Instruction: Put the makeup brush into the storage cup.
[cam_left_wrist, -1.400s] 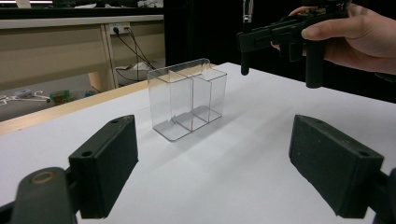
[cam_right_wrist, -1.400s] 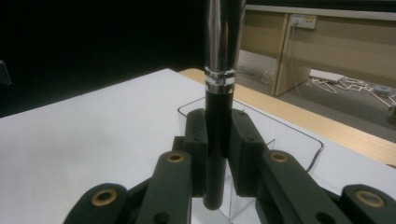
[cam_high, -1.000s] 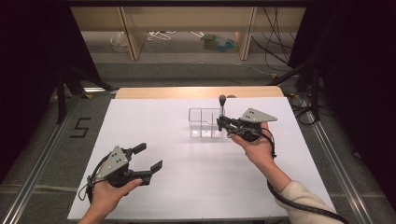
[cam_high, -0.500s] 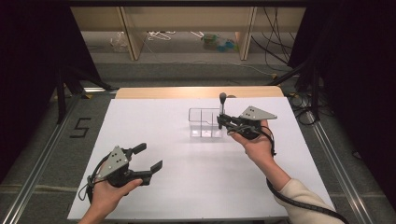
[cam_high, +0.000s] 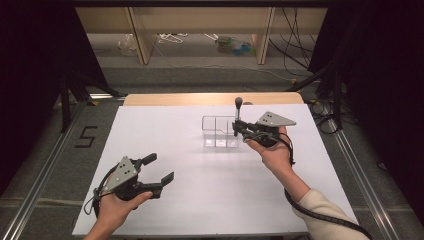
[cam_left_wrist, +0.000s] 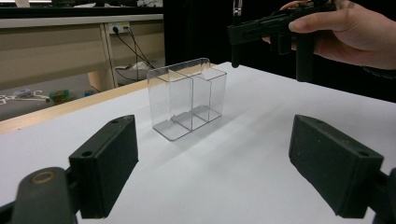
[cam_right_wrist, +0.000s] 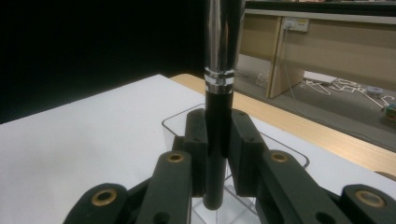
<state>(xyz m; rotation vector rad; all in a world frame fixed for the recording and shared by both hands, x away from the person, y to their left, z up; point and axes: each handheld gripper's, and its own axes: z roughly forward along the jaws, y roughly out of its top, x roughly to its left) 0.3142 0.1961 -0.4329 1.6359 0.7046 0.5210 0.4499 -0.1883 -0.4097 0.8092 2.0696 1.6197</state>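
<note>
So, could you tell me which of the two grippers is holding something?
The right gripper, shut on the upright black brush handle over the clear organizer; the left gripper is open, holding nothing.

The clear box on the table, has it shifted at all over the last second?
No. The clear box sits at the same spot against the table's wooden far edge.

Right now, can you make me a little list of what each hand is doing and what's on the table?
right gripper: fingers shut on a black and silver makeup brush, held upright
brush position: handle end over the clear plastic two-compartment box
left gripper: fingers open, holding nothing
box: upright on the white table; both compartments look empty
</note>
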